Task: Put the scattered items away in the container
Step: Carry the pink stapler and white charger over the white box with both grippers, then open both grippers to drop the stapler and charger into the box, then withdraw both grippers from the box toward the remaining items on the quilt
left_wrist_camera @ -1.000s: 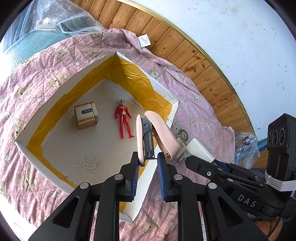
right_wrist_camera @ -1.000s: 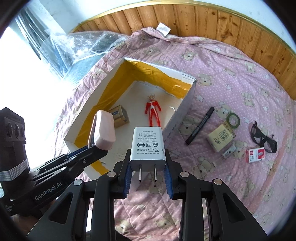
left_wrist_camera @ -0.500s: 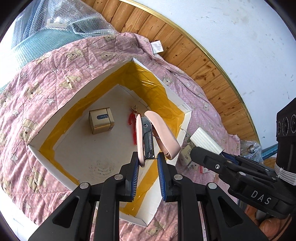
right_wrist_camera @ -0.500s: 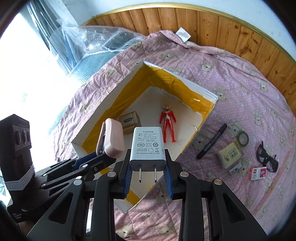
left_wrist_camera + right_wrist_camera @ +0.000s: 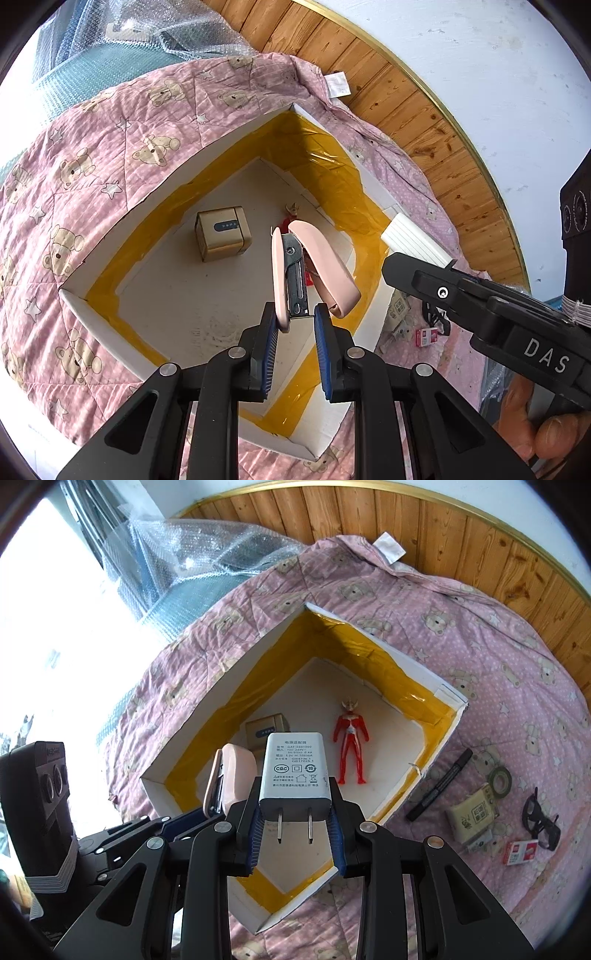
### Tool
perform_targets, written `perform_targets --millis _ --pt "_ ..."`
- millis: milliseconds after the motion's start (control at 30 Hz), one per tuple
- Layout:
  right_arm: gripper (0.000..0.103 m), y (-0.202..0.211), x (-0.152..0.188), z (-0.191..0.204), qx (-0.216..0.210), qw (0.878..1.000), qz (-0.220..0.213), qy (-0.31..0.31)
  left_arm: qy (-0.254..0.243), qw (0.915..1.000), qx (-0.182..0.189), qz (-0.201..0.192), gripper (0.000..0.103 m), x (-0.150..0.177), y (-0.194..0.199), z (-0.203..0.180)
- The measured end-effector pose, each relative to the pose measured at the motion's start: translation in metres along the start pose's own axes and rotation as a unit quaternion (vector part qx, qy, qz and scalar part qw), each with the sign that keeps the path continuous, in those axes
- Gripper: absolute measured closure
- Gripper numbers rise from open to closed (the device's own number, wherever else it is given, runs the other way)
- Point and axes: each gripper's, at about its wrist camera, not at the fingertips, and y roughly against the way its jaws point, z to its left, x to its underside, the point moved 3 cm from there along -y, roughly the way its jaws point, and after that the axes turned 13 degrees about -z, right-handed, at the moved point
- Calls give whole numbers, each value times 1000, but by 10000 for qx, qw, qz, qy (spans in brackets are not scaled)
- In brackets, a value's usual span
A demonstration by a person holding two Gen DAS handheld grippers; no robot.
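Observation:
A white box lined with yellow tape (image 5: 229,155) (image 5: 266,642) lies open on a pink bear-print quilt. Inside are a tan carton (image 5: 221,233) (image 5: 264,728) and a red toy figure (image 5: 350,738), mostly hidden in the left wrist view. My left gripper (image 5: 294,322) is shut on a pink stapler (image 5: 317,266) (image 5: 236,771), held above the box floor. My right gripper (image 5: 295,816) is shut on a white plug adapter (image 5: 293,771), prongs toward the camera, over the box's near corner. In the left wrist view the adapter (image 5: 413,240) shows beyond the right gripper's arm.
On the quilt right of the box lie a black marker (image 5: 439,784), a roll of green tape (image 5: 500,778), a tan packet (image 5: 472,812), black glasses (image 5: 541,821) and a red-and-white staple box (image 5: 521,852) (image 5: 426,336). Bubble wrap (image 5: 207,550) sits behind; a wooden wall borders the bed.
Both grippers have moved left over the box with their loads; the box now sits under them and the loose items have slid to the right of view.

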Motion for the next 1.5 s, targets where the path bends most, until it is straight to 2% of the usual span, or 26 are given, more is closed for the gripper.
perform_targets --millis 400,633,733,800,833,867,1100,1500 --pt "71 -32 -15 3 -139 9996 179 141 191 9987 -429 193 82 5 -16 26" --pt "71 -50 -27 9 -214 9992 235 258 280 9977 -510 337 82 6 -26 31" --pt "71 -53 -36 12 -218 9990 122 374 198 9976 -538 391 82 4 -34 28" --pt "67 -53 -42 14 -85 9984 -51 561 135 9973 -598 409 71 2 -40 25" --pt "58 -53 -43 12 -126 9987 -56 499 187 9973 -618 354 56 0 -39 27" --pt "57 -53 -44 11 -171 9989 -58 429 260 9974 -615 286 48 -2 -38 28" --pt "57 -55 -27 -14 -142 9998 117 6 531 9964 -617 253 47 -6 -32 43" --pt "57 -23 4 -41 -130 9987 124 -478 250 9984 -373 344 47 4 -25 12"
